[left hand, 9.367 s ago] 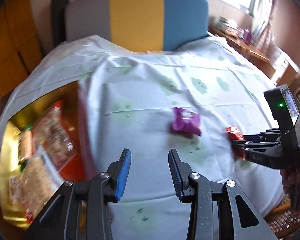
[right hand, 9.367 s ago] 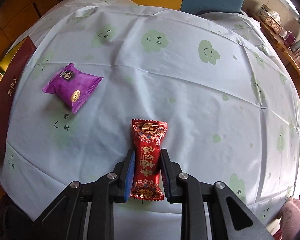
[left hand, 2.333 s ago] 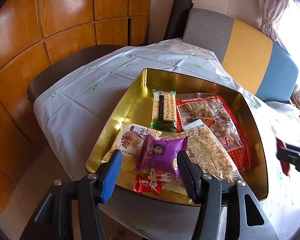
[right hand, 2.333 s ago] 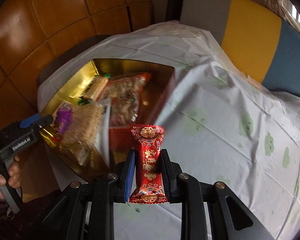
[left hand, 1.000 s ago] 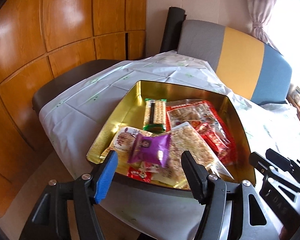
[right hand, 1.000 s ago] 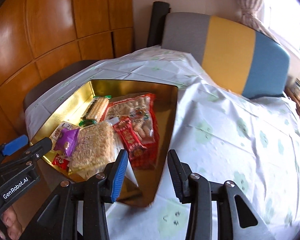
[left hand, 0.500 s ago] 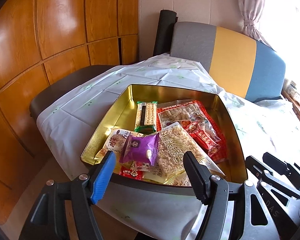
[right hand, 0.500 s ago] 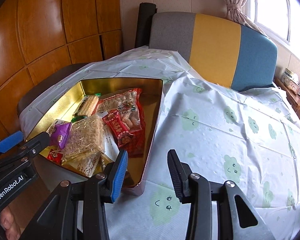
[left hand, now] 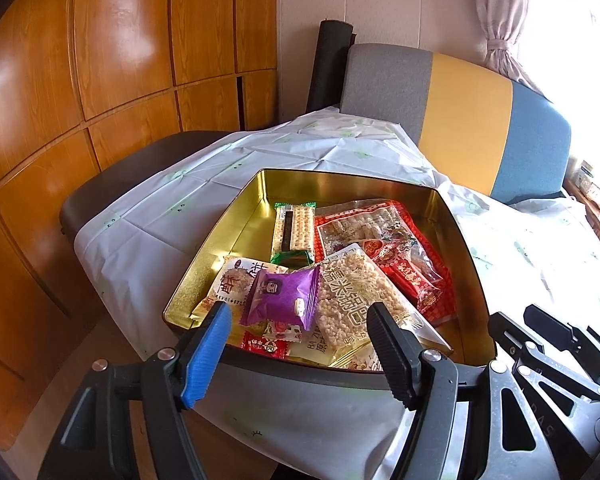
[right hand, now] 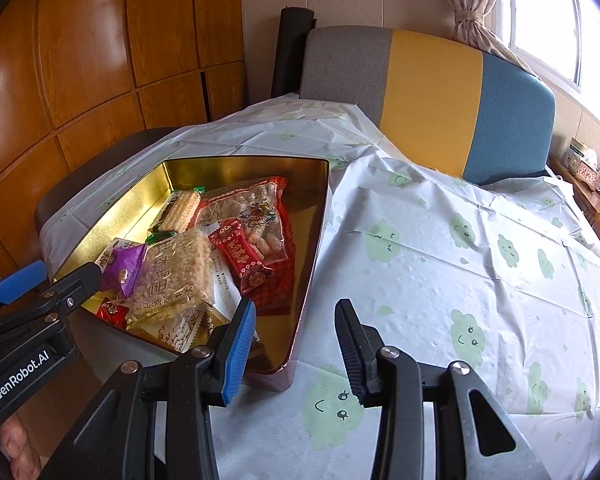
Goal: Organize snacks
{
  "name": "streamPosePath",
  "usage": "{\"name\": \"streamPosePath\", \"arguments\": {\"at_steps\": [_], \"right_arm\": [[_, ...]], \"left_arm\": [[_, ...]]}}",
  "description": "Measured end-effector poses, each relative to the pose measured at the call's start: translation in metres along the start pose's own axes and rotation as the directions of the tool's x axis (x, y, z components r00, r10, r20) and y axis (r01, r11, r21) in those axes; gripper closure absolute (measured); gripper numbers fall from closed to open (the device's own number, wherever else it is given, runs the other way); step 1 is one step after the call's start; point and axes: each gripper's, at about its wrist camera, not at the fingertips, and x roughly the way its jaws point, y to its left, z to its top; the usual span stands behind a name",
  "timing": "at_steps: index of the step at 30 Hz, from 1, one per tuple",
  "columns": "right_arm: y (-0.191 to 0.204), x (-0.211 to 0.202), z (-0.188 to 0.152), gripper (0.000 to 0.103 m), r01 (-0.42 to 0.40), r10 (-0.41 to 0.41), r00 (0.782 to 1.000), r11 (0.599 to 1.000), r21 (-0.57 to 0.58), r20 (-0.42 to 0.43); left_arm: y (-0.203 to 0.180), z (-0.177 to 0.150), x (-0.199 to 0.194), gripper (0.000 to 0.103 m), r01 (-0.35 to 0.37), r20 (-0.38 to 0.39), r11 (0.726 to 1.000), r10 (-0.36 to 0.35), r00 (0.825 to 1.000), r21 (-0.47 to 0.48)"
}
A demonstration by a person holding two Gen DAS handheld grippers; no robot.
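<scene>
While both point down at the gold tin (left hand: 236, 236), left gripper (left hand: 296, 350) and right gripper (right hand: 296, 354) gape empty.

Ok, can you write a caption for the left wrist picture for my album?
Open left gripper hovers before a gold metal tin holding a purple snack packet and red candy wrapper.

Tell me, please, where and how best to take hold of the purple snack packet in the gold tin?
Grip the purple snack packet across its puffy middle, coming down from above: it lies flat atop other wrappers near the gold tin front wall, so its crimped ends are harder to reach.
</scene>
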Motion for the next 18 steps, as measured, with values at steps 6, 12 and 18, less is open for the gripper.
{"name": "streamPosePath", "arguments": {"at_steps": [6,12,18], "right_arm": [[0.0009,-0.0004,-0.0006,0.061,-0.002,0.002,1.0,1.0,-0.002,0.001],[0.0015,-0.0001,-0.0009,0.061,-0.002,0.002,1.0,1.0,-0.003,0.001],[0.0019,0.0004,-0.001,0.061,-0.004,0.004,1.0,1.0,-0.002,-0.001]], "left_arm": [[0.0002,0.0,0.0003,0.032,-0.003,0.001,1.0,0.003,1.0,-0.002],[0.0009,0.0004,-0.0005,0.03,-0.001,0.005,1.0,0.001,1.0,-0.002],[0.0011,0.0008,-0.0004,0.03,0.001,0.003,1.0,-0.001,1.0,-0.004]]}}
